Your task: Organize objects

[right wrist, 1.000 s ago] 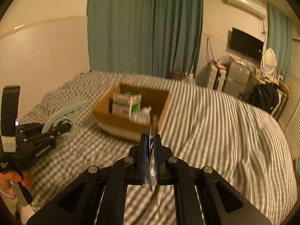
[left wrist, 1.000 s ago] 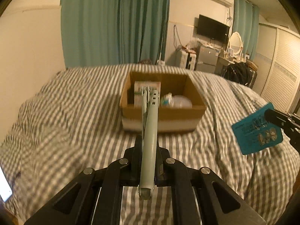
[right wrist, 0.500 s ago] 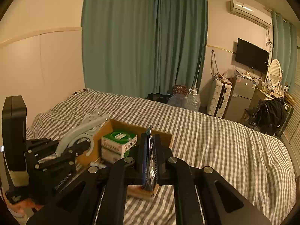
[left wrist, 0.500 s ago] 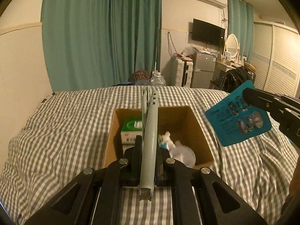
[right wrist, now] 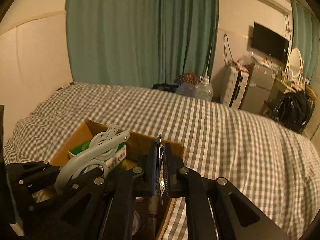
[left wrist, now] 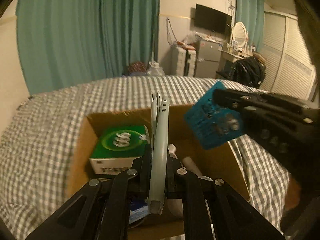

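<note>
Bedroom with teal curtains (left wrist: pixel 90 30) behind a bed (right wrist: pixel 230 132) in grey-and-white check. Open cardboard box (left wrist: pixel 84 140) on the bed, holding a green-topped carton (left wrist: pixel 120 142) and some white items too blurred to identify. Left gripper (left wrist: pixel 158 172), above the box, closed on a pale grey-green clip (left wrist: pixel 160 140) held edge-on, pointing forward. Right gripper (right wrist: pixel 160 172), also over the box, to the right of the left one, closed on a blue card (left wrist: pixel 214 124) bearing small metallic parts.
</note>
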The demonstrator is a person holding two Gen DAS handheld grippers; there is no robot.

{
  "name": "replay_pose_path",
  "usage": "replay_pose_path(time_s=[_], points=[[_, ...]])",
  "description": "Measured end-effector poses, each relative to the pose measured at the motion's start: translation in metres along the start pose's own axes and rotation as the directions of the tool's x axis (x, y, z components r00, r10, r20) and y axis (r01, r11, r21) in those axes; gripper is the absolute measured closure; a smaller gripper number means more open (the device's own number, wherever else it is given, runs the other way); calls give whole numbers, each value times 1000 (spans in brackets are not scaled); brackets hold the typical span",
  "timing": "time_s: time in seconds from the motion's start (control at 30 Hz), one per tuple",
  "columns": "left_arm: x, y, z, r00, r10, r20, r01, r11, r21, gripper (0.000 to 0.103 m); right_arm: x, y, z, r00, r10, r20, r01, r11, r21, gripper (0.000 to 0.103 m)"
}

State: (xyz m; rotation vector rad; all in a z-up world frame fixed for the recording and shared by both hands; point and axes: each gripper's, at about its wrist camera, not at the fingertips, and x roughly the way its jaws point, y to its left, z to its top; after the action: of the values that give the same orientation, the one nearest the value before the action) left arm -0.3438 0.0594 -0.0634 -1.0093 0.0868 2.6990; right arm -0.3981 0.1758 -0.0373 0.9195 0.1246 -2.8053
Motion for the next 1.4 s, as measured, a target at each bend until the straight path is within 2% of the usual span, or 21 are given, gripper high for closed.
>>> replay_pose_path(time_s=[0.2, 0.37, 0.47, 0.5, 0.57, 0.6, 0.63, 0.67, 0.7, 0.73, 0.93, 0.97, 1.07, 1.17, 1.27, 1.33, 1.4], points=[[23, -12, -7, 998, -30, -51, 31, 999, 20, 94, 21, -14, -13, 998, 30, -50, -27, 998, 59, 97], [40, -11, -17, 993, -49, -109, 48, 999, -11, 94, 20, -15, -18, 996, 62, -68, -55, 993, 100, 97], [44, -12, -21, 992, -33, -124, 33, 999, -8, 92, 16, -15, -17, 994, 75, -74, -66, 991, 114, 96], [43, -12, -22, 992, -30, -119, 29, 1000, -11, 90, 15, -15, -17, 994, 75, -74, -66, 991, 117, 94], [41, -11, -22, 993, -37, -112, 35, 999, -21, 81, 13, -17, -15, 995, 66, -79, -57, 991, 121, 75], [39, -10, -22, 992, -49, -113, 46, 999, -29, 77, 12, -17, -13, 995, 63, -80, -53, 991, 123, 59], [38, -9, -22, 992, -53, -114, 49, 998, -34, 69, 10, -17, -13, 995, 60, -80, -49, 991, 126, 53], [36, -8, -22, 992, -50, -114, 46, 998, -36, 60, 7, -17, -12, 996, 51, -75, -42, 991, 128, 52], [33, -8, -21, 993, -43, -110, 39, 999, -37, 55, 4, -17, -11, 996, 40, -74, -31, 991, 127, 52], [29, -7, -21, 994, -38, -101, 34, 999, -40, 50, 2, -17, -10, 997, 35, -74, -25, 992, 125, 52], [0, 0, -7, 999, -28, -43, 25, 998, -57, 33, -23, -18, 1, 999, 7, -53, -1, 993, 115, 49], [-4, -2, -2, 1000, -4, -29, 3, 999, -50, 26, -30, -21, 4, 999, 5, -44, 1, 993, 116, 49], [-30, -4, 7, 998, 52, 37, -51, 998, -24, 21, -56, -22, 14, 1000, -16, -4, 17, 994, 109, 48], [-59, -6, 17, 993, 72, 93, -70, 997, -23, 16, -87, -21, 24, 999, -35, 40, 31, 994, 101, 44], [-91, -10, 27, 985, 96, 143, -94, 995, -24, 15, -124, -19, 34, 994, -48, 101, 38, 994, 99, 32], [-114, -12, 32, 977, 105, 185, -101, 994, -28, 13, -151, -18, 37, 987, -65, 145, 51, 994, 93, 27], [-141, -15, 33, 966, 114, 232, -107, 993, -43, 7, -174, -15, 39, 981, -80, 178, 65, 994, 90, 23]])
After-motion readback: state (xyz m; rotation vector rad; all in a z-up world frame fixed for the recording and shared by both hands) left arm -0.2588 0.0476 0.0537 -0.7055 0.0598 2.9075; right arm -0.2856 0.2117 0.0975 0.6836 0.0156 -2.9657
